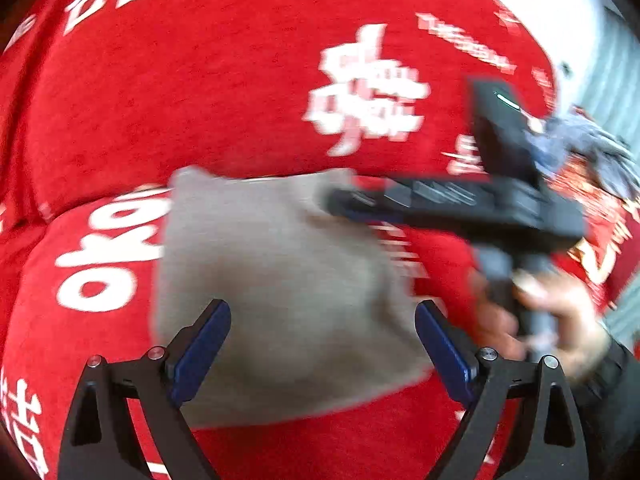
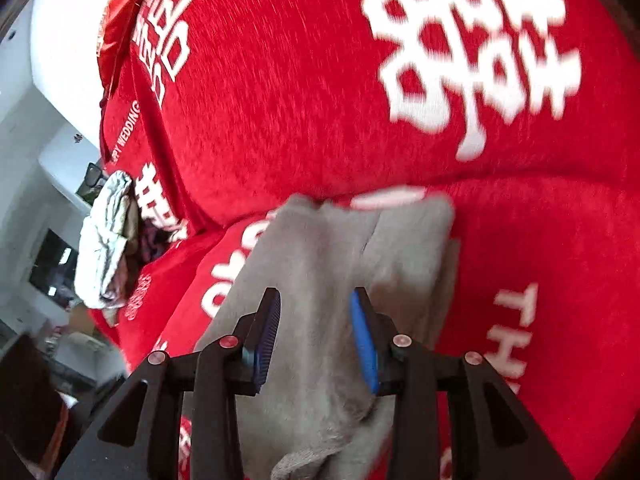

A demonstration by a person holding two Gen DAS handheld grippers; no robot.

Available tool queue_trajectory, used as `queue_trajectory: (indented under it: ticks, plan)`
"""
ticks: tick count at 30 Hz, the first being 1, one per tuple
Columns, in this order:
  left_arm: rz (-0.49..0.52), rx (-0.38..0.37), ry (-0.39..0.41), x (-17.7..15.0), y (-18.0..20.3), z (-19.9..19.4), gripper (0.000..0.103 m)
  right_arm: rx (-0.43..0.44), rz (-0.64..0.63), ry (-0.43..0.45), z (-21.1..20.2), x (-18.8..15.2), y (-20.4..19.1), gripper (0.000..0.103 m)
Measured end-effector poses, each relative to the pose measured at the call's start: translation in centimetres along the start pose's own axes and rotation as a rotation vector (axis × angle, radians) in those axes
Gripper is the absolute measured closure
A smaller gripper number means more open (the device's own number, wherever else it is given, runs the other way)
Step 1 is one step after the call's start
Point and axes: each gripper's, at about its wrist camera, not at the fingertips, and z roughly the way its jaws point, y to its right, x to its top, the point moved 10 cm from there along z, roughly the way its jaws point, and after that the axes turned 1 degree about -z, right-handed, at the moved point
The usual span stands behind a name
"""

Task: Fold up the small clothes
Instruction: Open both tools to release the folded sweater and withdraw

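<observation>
A small grey garment [image 1: 280, 288] lies on a red sofa cover with white lettering [image 1: 200, 100]. My left gripper [image 1: 322, 308] is open, its blue-padded fingers wide apart just above the garment's near part. The right gripper's black body [image 1: 460, 204] reaches in from the right, blurred, over the garment's far right corner. In the right wrist view the grey garment [image 2: 340, 260] lies folded with a crease, and my right gripper [image 2: 316, 300] is open, fingers apart over it, holding nothing.
A pile of other small clothes [image 2: 104, 240] lies at the sofa's far end, also showing in the left wrist view [image 1: 580, 148]. The sofa backrest [image 2: 300, 80] rises behind the garment. Room furniture [image 2: 52, 264] stands beyond the sofa.
</observation>
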Motion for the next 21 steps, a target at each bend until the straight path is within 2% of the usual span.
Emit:
queue_trajectory:
  ticks: [1,4,7,10,14,17,19,21]
  plan:
    - [-0.020,0.030,-0.028,-0.3,-1.3,0.8,0.009,-0.004,0.011,-0.019,0.4,-0.5,0.3,0.063]
    - [-0.046,0.143,-0.080,-1.7,-4.8,2.3,0.009,-0.133,0.001,-0.042,1.0,-2.0,2.8,0.069]
    - [-0.109,0.099,-0.163,-3.7,-6.5,3.8,0.009,-0.193,-0.027,-0.021,0.4,-2.3,3.1,0.069]
    - [-0.164,0.063,-0.155,-3.9,-7.0,3.1,0.009,-0.265,-0.075,-0.023,-0.4,-2.5,1.9,0.066]
    - [-0.131,0.083,-0.090,-2.8,-7.0,1.6,0.009,-0.228,-0.145,0.017,-2.7,-3.9,-1.8,0.066]
    - [-0.130,0.109,-0.090,-2.9,-7.9,1.6,0.009,-0.181,-0.202,0.032,-4.0,-6.3,-4.4,0.065]
    - [-0.135,0.125,-0.106,-3.4,-8.7,1.9,0.009,-0.203,-0.227,0.021,-4.1,-8.2,-4.7,0.064]
    - [-0.136,0.131,-0.116,-4.0,-9.2,2.2,0.009,-0.275,-0.225,0.001,-3.8,-9.8,-3.4,0.065]
